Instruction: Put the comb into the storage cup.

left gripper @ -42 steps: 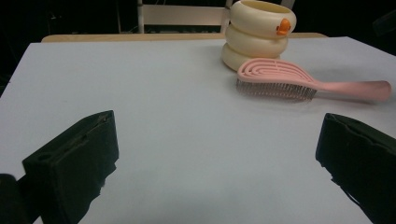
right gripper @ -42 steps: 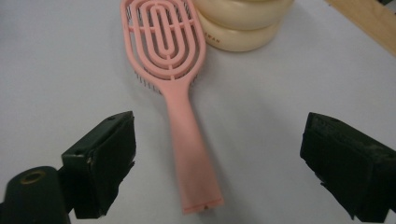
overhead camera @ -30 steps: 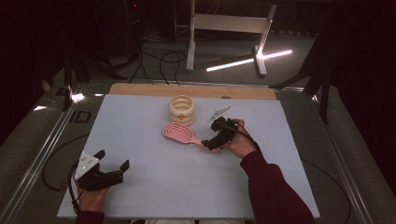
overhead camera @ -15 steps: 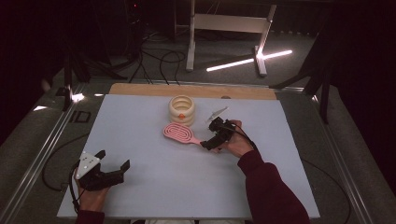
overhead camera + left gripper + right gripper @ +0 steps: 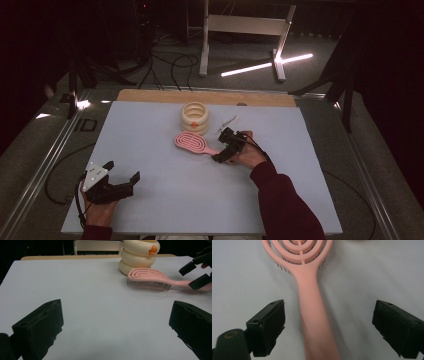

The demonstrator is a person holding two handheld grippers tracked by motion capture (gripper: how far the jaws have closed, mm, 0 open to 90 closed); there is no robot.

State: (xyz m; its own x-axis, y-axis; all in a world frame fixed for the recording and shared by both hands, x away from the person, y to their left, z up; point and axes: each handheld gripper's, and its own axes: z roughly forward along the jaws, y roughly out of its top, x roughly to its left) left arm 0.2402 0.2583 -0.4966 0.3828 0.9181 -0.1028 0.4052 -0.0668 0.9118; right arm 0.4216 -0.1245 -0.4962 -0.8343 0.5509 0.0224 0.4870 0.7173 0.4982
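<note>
Pale grey table (image 5: 150,150) carries a cream ringed holder (image 5: 194,117) just behind a pink hairbrush (image 5: 192,142). Right hand-held gripper (image 5: 226,148) hangs spread astride the brush handle, untouching; left hand-held gripper (image 5: 121,176), spread too, sits well apart near the front edge.

Open white bench (image 5: 165,200) surface lies bare between the left gripper (image 5: 121,181) and the pink hairbrush (image 5: 192,142). Behind the brush head, just beside it, stands a cream ringed holder (image 5: 195,117), blocking the far side. The right gripper (image 5: 226,151) has its jaws spread either side of the brush handle, apart from it.
</note>
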